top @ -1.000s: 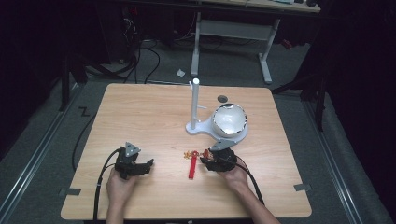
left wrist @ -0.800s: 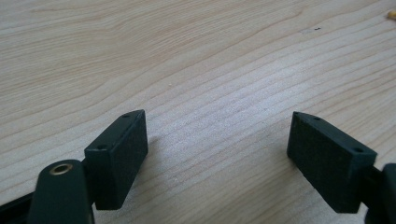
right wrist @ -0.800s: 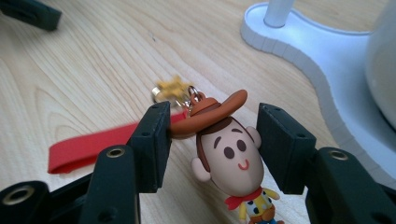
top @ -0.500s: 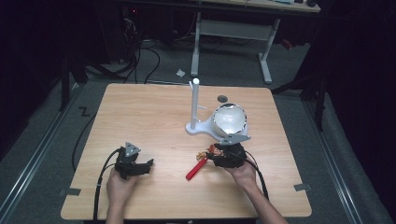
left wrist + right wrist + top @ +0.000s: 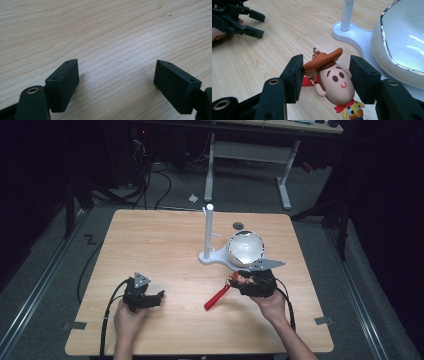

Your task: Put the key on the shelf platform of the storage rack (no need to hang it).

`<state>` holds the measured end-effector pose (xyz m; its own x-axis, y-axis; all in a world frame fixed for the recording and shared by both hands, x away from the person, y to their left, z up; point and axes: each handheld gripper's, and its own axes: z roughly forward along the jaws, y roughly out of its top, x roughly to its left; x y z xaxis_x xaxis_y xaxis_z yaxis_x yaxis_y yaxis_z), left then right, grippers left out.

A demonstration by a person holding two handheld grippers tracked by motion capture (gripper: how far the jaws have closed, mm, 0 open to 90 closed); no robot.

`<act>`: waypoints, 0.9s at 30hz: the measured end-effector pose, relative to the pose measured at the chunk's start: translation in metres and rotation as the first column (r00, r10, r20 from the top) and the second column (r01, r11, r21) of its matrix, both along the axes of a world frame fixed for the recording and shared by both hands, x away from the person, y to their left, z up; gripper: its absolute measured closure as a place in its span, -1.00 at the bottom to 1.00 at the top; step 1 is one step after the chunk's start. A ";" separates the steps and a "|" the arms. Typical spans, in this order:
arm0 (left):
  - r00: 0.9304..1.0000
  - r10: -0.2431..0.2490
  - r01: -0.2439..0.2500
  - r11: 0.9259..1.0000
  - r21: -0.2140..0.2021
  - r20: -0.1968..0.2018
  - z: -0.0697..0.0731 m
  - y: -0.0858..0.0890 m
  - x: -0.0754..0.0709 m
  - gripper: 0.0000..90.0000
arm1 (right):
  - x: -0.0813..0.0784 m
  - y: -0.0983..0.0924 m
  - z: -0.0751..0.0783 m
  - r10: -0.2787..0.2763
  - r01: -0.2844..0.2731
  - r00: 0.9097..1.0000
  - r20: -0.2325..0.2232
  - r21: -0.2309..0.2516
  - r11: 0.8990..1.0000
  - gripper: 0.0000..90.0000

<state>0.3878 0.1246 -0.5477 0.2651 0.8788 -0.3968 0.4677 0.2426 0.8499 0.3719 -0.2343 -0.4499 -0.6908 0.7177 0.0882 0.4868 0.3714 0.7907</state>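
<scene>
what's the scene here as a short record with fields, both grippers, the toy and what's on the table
left gripper: open, jaws wide apart over bare wood, holding nothing
right gripper: shut on the cowboy keychain figure
cowboy keychain figure: clamped at the head and brown hat, metal ring at the hat
red strap: runs from the figure toward the left gripper, lying on the table
white stand: upright post on a flat base, beyond the right gripper
white bowl: beside the stand's base, looks empty
table: light wood

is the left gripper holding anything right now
No, in the left gripper view the left gripper has its jaws spread wide apart with bare wooden table between them.
</scene>
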 end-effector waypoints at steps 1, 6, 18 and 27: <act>1.000 0.000 0.000 1.000 0.000 0.000 0.000 0.000 0.000 -0.54 | -0.001 -0.002 0.002 -0.003 0.003 1.000 0.001 0.007 1.000 0.04; 1.000 0.000 0.000 1.000 0.000 0.000 0.000 0.000 0.000 -0.54 | -0.003 -0.010 0.010 -0.014 0.014 1.000 0.019 0.016 1.000 0.04; 1.000 0.000 0.000 1.000 -0.001 0.000 0.000 0.000 0.000 -0.54 | -0.006 -0.029 0.033 -0.050 0.047 0.997 0.064 0.046 0.998 0.04; 1.000 0.000 0.000 1.000 -0.001 0.000 0.000 0.000 0.000 -0.54 | -0.009 -0.043 0.050 -0.079 0.073 0.991 0.112 0.053 0.996 0.04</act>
<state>0.3878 0.1247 -0.5476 0.2652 0.8785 -0.3973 0.4681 0.2430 0.8496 0.3626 -0.2770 -0.3996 -0.6420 0.7652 0.0486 0.4182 0.2963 0.8587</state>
